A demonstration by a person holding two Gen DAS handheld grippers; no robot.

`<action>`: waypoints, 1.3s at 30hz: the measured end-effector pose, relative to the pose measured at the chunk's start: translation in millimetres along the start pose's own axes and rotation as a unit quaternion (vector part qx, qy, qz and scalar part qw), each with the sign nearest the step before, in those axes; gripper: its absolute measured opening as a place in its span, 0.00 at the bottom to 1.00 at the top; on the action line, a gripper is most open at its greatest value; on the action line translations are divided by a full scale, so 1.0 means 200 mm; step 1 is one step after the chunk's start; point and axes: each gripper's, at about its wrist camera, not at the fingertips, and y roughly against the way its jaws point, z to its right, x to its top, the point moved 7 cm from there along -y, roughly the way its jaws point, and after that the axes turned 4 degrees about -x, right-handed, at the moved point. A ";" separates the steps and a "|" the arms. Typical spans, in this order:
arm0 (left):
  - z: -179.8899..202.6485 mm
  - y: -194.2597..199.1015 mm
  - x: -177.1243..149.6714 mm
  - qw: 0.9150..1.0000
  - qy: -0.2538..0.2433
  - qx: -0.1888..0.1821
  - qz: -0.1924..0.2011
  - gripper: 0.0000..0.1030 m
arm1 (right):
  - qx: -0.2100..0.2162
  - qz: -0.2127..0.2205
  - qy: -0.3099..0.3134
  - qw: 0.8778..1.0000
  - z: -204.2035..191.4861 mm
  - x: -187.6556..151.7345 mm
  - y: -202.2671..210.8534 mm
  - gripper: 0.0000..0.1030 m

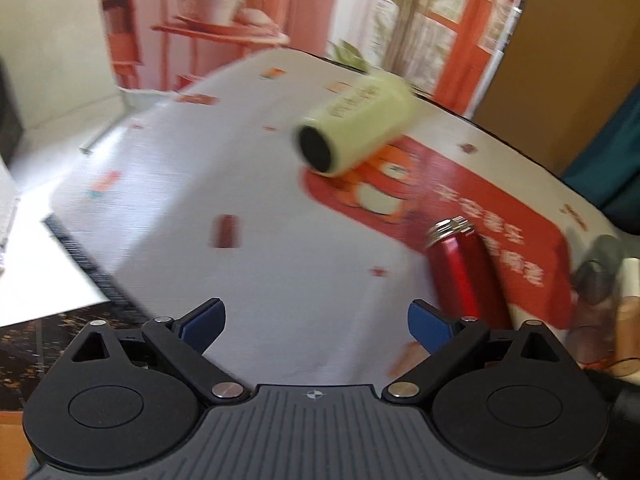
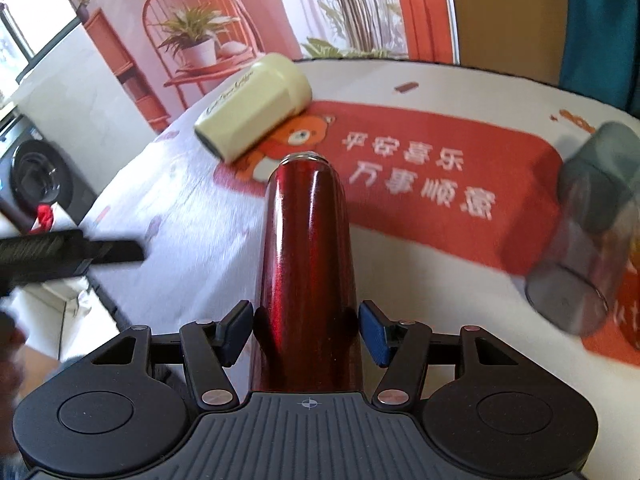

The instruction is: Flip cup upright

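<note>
A pale yellow cup [image 1: 356, 124] lies on its side on the printed tablecloth, its dark end toward my left camera; it also shows in the right wrist view [image 2: 256, 108]. My left gripper [image 1: 316, 324] is open and empty, well short of the cup. A red metal bottle [image 2: 308, 264] sits between the blue pads of my right gripper [image 2: 306, 332], silver neck pointing away; the pads touch or nearly touch its sides. The bottle also shows in the left wrist view [image 1: 464, 272].
A dark translucent cup [image 2: 588, 232] lies tilted at the right. The table [image 1: 240, 168] drops off at the left edge. The left gripper's black finger [image 2: 80, 252] reaches in from the left. A poster wall stands behind the table.
</note>
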 end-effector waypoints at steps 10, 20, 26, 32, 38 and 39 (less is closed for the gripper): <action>0.29 -0.32 0.06 0.994 -0.009 -0.083 -0.065 0.91 | 0.005 -0.024 0.019 1.000 0.00 -0.06 0.06 0.53; 0.33 -0.47 0.06 0.984 -0.017 -0.151 -0.094 0.89 | -0.005 -0.069 0.044 0.997 -0.02 -0.02 -0.13 0.58; 0.38 -0.51 0.06 0.978 -0.030 -0.177 -0.102 0.89 | -0.007 -0.078 0.080 0.994 -0.03 0.07 -0.21 0.59; 0.37 -0.47 0.09 0.976 -0.021 -0.196 -0.096 0.66 | -0.013 -0.063 0.119 0.991 -0.06 0.08 -0.19 0.58; 0.35 -0.33 0.19 0.980 -0.024 -0.189 -0.054 0.67 | 0.008 -0.010 0.143 0.990 -0.12 0.18 -0.12 0.58; 0.34 -0.31 0.21 0.980 -0.023 -0.190 -0.048 0.67 | 0.008 -0.001 0.151 0.988 -0.13 0.19 -0.11 0.58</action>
